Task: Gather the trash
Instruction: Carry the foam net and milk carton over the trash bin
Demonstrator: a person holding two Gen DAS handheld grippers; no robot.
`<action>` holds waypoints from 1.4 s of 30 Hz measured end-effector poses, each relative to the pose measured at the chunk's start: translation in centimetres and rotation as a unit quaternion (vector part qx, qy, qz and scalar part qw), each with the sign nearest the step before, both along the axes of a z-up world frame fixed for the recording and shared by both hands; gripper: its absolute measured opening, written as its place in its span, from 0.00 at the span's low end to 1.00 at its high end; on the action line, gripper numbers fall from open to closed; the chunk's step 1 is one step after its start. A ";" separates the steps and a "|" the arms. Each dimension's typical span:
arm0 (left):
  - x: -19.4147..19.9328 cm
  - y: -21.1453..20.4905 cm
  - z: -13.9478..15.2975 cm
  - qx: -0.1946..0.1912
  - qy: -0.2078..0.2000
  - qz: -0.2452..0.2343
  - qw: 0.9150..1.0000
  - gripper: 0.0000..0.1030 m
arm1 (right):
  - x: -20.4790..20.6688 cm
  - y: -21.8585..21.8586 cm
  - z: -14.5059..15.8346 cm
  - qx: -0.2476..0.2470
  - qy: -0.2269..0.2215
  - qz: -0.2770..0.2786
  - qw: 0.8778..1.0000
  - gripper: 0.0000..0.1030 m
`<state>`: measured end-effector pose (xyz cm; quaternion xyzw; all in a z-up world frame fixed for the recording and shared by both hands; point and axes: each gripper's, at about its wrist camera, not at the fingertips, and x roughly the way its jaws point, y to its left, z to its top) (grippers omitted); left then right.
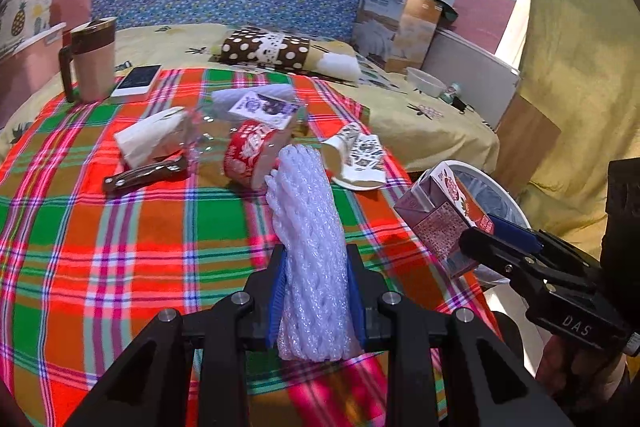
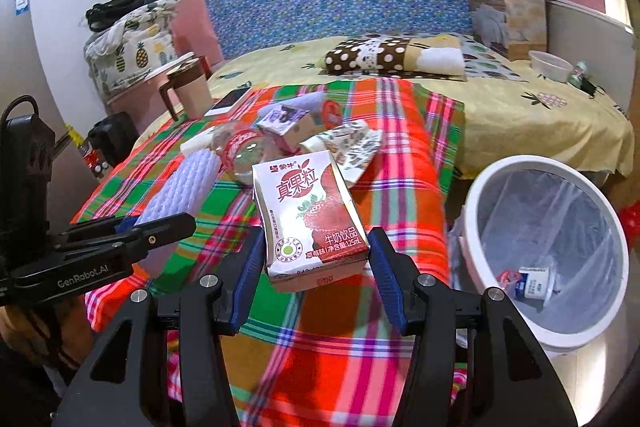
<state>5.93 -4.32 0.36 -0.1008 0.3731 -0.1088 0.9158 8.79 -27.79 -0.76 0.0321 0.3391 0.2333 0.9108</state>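
Observation:
My left gripper (image 1: 316, 259) is shut on a white foam net sleeve (image 1: 310, 227), held above the plaid cloth (image 1: 120, 227); it also shows in the right wrist view (image 2: 180, 183). My right gripper (image 2: 316, 247) is shut on a red strawberry milk carton (image 2: 308, 215), seen from the left wrist view (image 1: 444, 215) near the cloth's right edge. A white trash bin (image 2: 476, 195) with a clear liner stands on the floor at the right, holding a small carton (image 2: 532, 281). More trash lies mid-cloth: a crushed bottle with red label (image 1: 248, 151), a purple carton (image 1: 264, 107), a patterned paper cup (image 1: 356, 151).
A folded knife (image 1: 144, 173), white tissue (image 1: 152, 135), phone (image 1: 136, 81) and brown mug (image 1: 92, 61) sit on the cloth's far left. A polka-dot pillow (image 1: 268, 49), white bowl (image 1: 426, 81) and shopping bag (image 1: 396, 23) lie on the yellow bedsheet behind.

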 end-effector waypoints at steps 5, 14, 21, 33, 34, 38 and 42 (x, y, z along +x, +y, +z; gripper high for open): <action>0.7 -1.3 0.2 0.002 -0.002 -0.013 1.000 0.27 | 0.2 -1.6 -0.1 0.003 -0.001 -0.022 1.000 0.53; 2.2 -4.5 0.8 0.007 -0.008 -0.044 0.999 0.27 | 0.3 -4.7 -0.2 0.007 -0.003 -0.061 0.998 0.53; 3.2 -7.7 1.1 0.010 -0.011 -0.080 0.997 0.27 | 0.3 -7.4 -0.5 0.010 -0.001 -0.095 0.995 0.53; 5.8 -14.6 0.7 0.007 -0.008 -0.155 0.988 0.27 | 0.3 -12.0 -1.7 0.006 0.021 -0.172 0.985 0.53; 6.1 -15.1 0.6 0.005 -0.006 -0.161 0.987 0.27 | 0.3 -12.4 -1.8 0.005 0.023 -0.178 0.984 0.53; 6.9 -17.2 0.2 0.005 -0.004 -0.182 0.983 0.27 | 0.3 -13.2 -2.1 0.001 0.029 -0.192 0.981 0.53; 7.6 -19.0 -0.2 0.005 -0.002 -0.200 0.980 0.27 | 0.3 -13.9 -2.4 -0.004 0.037 -0.205 0.978 0.53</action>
